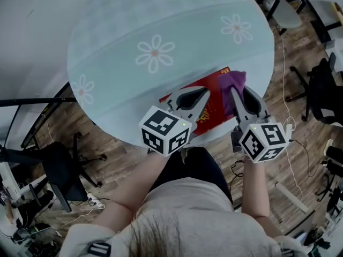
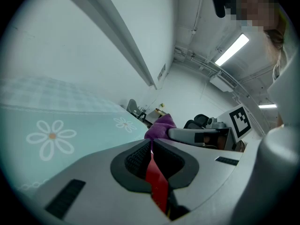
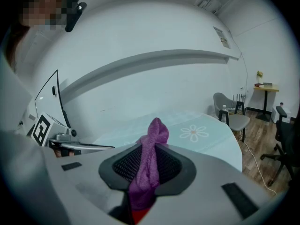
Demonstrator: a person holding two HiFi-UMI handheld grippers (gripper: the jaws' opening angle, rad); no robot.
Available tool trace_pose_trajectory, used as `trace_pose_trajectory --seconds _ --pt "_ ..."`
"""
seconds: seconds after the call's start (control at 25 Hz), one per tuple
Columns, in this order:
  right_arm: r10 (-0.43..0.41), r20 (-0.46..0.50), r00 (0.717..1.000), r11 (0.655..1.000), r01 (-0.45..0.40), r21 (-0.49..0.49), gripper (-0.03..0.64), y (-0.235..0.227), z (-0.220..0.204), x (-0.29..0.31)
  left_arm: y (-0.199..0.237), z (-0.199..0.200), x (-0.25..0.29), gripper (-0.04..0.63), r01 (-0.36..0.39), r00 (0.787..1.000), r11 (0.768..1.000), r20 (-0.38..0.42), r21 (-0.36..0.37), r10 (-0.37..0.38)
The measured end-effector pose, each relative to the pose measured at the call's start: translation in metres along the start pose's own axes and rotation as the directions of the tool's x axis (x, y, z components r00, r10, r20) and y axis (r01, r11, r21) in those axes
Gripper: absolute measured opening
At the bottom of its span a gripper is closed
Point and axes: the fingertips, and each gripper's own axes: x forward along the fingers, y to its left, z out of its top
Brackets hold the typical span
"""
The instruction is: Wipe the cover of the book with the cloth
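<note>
At the near edge of the table [image 1: 123, 31] lies the red book [image 1: 215, 107], and your left gripper [image 2: 151, 146] has its jaws clenched on the cover's edge, pinning it. Your right gripper [image 3: 150, 146] grips the purple cloth [image 1: 236, 82], bunched between its jaws and resting on the book's far right corner. The setup looks complete (book steadied, cloth on the cover). No wiped patch can be told apart, so I judge most of the cover is left to wipe.
</note>
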Motion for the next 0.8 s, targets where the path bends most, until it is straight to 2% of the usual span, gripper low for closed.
trace_pose_trajectory --seconds 0.24,0.8 --pt "-0.031 0.008 0.999 0.999 0.031 0.012 0.092 -0.017 0.007 0.009 0.014 0.001 0.014 0.032 -0.048 0.999 0.999 -0.016 -0.018 0.048" --pt "-0.068 -0.036 0.997 0.997 0.069 0.04 0.092 -0.045 -0.001 0.031 0.033 -0.001 0.037 0.032 -0.073 0.996 0.996 -0.05 -0.052 0.07"
